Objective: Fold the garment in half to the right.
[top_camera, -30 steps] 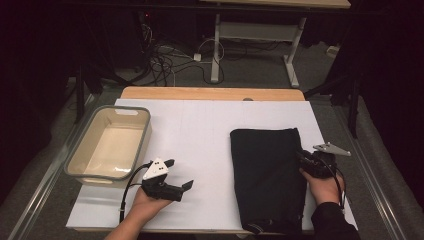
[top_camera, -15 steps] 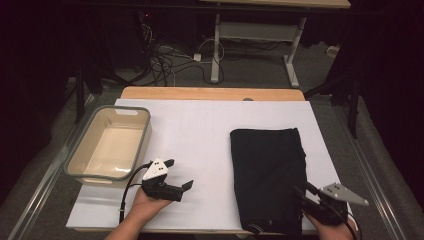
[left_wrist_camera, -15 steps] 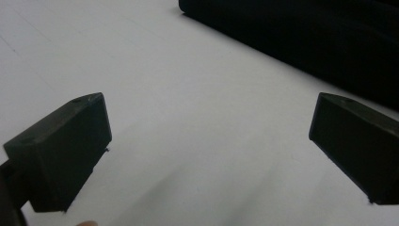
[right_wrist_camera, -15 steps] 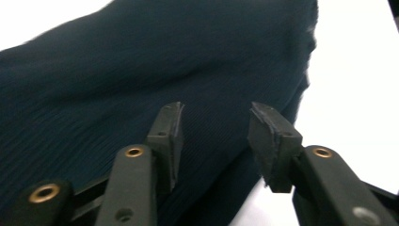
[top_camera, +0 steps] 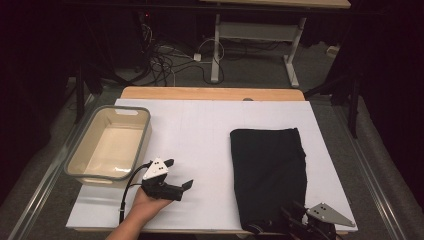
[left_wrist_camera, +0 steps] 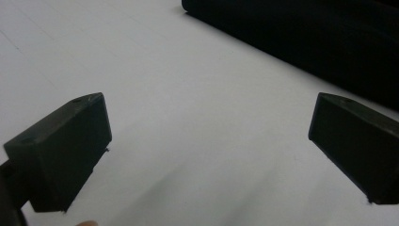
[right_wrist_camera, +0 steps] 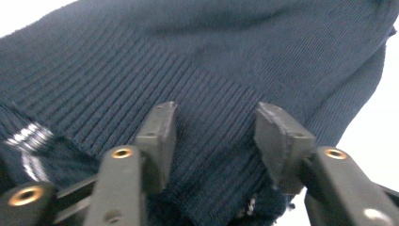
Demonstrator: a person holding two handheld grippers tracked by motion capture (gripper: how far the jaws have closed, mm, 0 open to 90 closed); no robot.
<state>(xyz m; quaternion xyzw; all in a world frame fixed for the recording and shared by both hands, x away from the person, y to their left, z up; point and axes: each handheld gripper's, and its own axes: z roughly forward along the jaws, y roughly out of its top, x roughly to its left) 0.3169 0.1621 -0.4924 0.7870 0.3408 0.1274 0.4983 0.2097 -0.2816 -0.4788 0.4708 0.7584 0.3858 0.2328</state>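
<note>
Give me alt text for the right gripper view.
The right gripper hovers with its jaws apart over the edge of a folded dark ribbed knit garment, nothing clamped between them. White table shows at the right.

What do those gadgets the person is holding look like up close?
Each hand-held gripper is a black device with two blocky black jaws. The left hand-held gripper carries a pale grey three-cornered plate with dark dots on top, and a black cable loops from its back. The right hand-held gripper has the same plate, and brass-coloured screws on its jaw arms. The left forearm is bare, with no sleeve in sight.
</note>
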